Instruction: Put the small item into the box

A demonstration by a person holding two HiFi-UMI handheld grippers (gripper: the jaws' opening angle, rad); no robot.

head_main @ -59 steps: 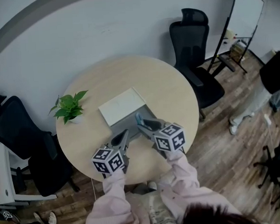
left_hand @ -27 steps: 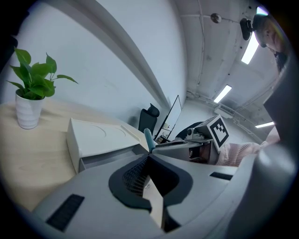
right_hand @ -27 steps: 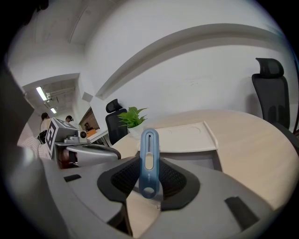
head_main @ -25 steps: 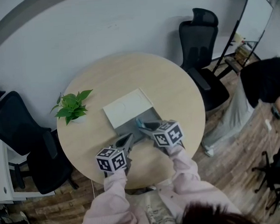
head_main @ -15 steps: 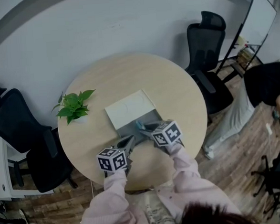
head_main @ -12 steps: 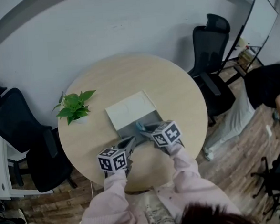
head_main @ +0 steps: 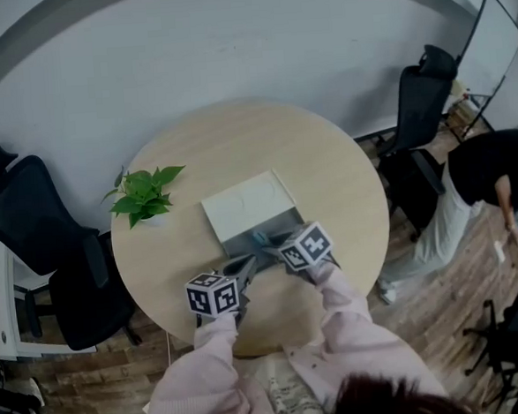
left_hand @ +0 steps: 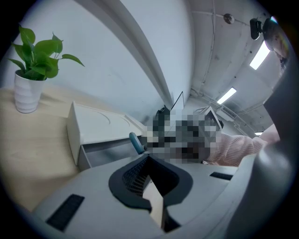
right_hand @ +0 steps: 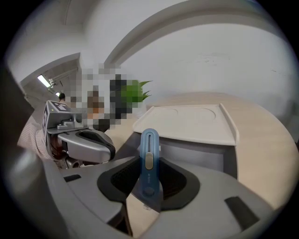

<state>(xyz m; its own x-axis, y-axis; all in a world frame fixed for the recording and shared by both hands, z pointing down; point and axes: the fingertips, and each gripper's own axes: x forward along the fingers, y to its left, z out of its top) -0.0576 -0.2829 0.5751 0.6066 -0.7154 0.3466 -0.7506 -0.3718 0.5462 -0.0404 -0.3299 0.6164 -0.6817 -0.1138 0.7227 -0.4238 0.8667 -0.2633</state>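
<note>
A white box (head_main: 245, 203) lies in the middle of the round table (head_main: 193, 153), its grey inside (head_main: 265, 232) open toward me. My right gripper (head_main: 266, 242) is shut on a small blue utility knife (right_hand: 149, 147), which stands upright between the pads right in front of the box's opening (right_hand: 196, 156). The knife's tip (head_main: 259, 238) shows at the opening's edge in the head view. My left gripper (head_main: 244, 268) hangs beside it, a little nearer me, with its jaws together and nothing in them (left_hand: 149, 161). The box (left_hand: 96, 126) is ahead of it.
A potted plant (head_main: 143, 196) stands on the table's left part. Black office chairs are at the left (head_main: 30, 226) and far right (head_main: 420, 111). A person in black (head_main: 482, 177) stands on the wooden floor at the right.
Both grippers keep their places at the box's opening, with the knife still gripped. The person at the right has moved across the floor.
</note>
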